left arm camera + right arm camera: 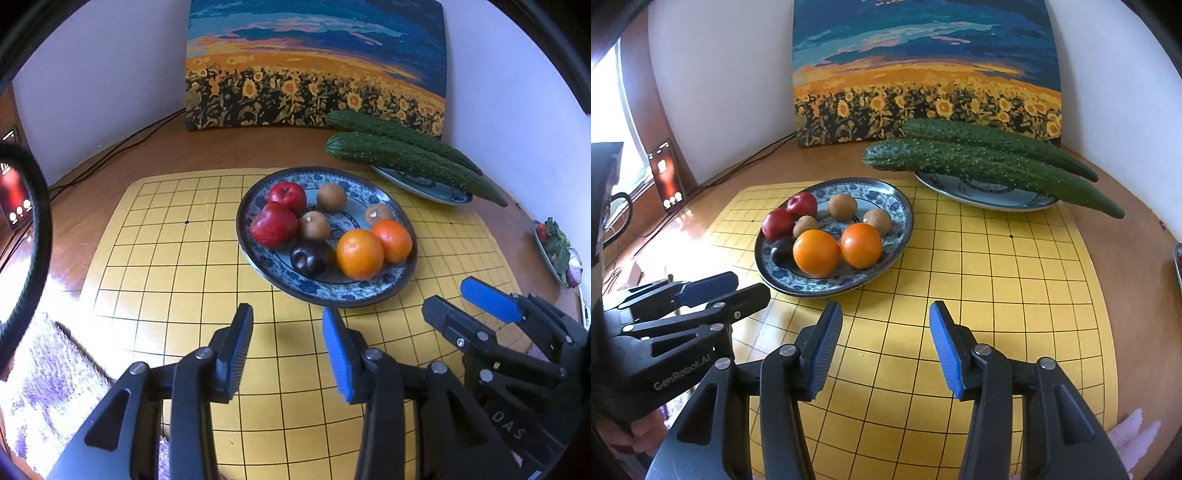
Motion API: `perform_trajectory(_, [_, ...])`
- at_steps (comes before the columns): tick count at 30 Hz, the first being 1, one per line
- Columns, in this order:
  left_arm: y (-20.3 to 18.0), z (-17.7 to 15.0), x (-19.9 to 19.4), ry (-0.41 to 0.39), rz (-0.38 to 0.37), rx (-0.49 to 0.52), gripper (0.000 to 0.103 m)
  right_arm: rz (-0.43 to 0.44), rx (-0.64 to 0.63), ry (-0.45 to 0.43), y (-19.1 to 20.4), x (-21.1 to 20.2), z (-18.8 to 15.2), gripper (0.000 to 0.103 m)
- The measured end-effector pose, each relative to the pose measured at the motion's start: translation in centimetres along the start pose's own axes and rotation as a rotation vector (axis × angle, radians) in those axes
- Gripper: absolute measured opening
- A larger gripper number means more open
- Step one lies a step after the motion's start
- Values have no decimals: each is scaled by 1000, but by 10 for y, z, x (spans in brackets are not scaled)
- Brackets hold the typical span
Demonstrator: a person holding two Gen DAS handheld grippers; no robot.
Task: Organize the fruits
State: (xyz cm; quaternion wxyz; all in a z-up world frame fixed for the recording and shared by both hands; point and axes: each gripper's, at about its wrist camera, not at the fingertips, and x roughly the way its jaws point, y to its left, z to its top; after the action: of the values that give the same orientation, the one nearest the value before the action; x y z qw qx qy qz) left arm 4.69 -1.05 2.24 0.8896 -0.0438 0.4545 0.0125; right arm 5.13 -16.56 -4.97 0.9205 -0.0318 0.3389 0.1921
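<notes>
Fruit plate [400,275] on the yellow grid mat [155,280]: two apples [275,225], three kiwis [314,225], a dark plum [308,256], two oranges [360,253], all crowded together. Behind, two cucumbers [406,158] on a second plate [424,184]. Short of the plate, left gripper [288,350] and right gripper [886,347], both partly parted, nothing between the pads. Likely an approach to a first pick. Best to widen further before closing on an orange, come in from the near rim, and avoid nudging the plum or neighbours off the plate.
</notes>
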Motion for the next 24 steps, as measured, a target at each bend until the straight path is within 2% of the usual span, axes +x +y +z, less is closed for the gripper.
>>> perform_trajectory(9, [-1, -2, 9, 25, 8, 2, 42, -20, -12, 6, 3, 6, -3, 50])
perform_trajectory(20, [-6, -3, 9, 17, 22, 19, 47, -44, 14, 37, 1, 13, -5, 51])
perform_trajectory(24, [-6, -3, 9, 18, 22, 21, 48, -41, 12, 37, 1, 13, -5, 54])
